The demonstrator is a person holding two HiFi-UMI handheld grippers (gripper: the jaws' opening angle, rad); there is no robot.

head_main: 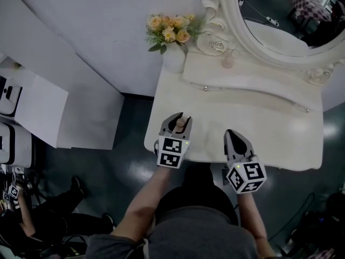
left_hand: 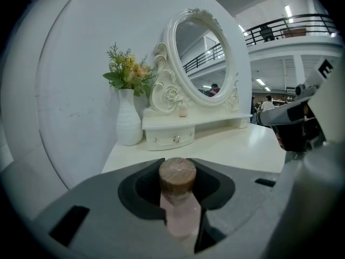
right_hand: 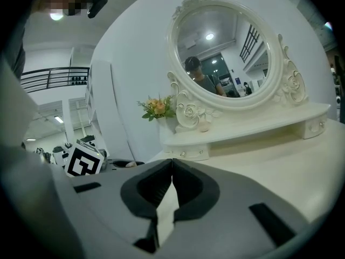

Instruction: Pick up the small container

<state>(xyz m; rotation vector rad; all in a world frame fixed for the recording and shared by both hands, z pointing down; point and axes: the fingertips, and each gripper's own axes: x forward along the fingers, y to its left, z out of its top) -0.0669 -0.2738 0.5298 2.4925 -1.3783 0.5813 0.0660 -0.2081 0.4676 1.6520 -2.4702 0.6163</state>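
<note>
A small pink container [head_main: 180,125] with a brown cork-like cap stands at the front left of the white vanity table [head_main: 264,125]. My left gripper [head_main: 180,117] has its jaws around it. In the left gripper view the pink body [left_hand: 179,217] fills the gap between the jaws, and both press on its sides. The cap [left_hand: 177,175] sits in the dark hollow of the left gripper [left_hand: 178,165]. My right gripper [head_main: 233,134] rests over the table's front edge to the right, apart from the container. Its tips [right_hand: 172,163] meet with nothing between them.
A white vase of yellow flowers [head_main: 173,55] stands at the table's back left. Behind runs a raised shelf with small drawer knobs [head_main: 242,82], on which stands another small pink bottle [head_main: 229,59], under an oval mirror [head_main: 280,20]. White cabinets [head_main: 32,107] stand left.
</note>
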